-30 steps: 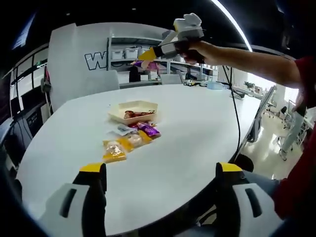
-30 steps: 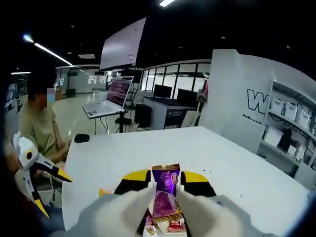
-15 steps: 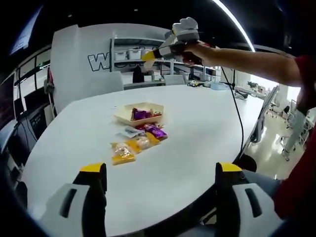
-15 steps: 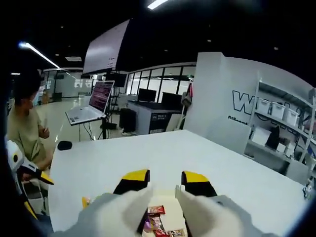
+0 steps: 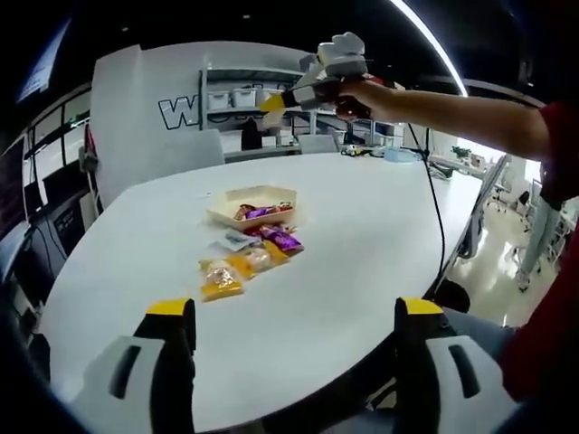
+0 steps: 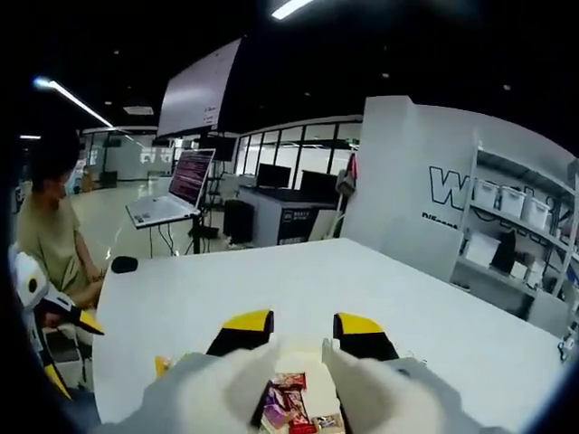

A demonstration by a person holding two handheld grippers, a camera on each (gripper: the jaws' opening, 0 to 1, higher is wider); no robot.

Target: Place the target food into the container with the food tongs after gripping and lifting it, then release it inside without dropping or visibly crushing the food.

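1. In my left gripper view, the left claw (image 5: 294,330) stands wide open with nothing between its jaws, low over the near edge of the white table (image 5: 362,244).
2. Well ahead of that claw sits the tray (image 5: 256,204), holding a purple packet (image 5: 262,212) and a reddish one beside it.
3. Loose snacks (image 5: 246,260) lie on the table between the tray and the left claw, the yellow bag (image 5: 217,280) nearest.
4. That view also catches the right claw (image 5: 268,102) held high above the tray by an outstretched arm (image 5: 452,113).
5. My right gripper view looks down from there: the right claw (image 6: 294,330) is parted and grips nothing, the tray (image 6: 317,398) directly beneath with packets (image 6: 285,407) inside.
6. It adds a seated person (image 6: 50,240), a laptop (image 6: 176,185), and the left claw at far left.
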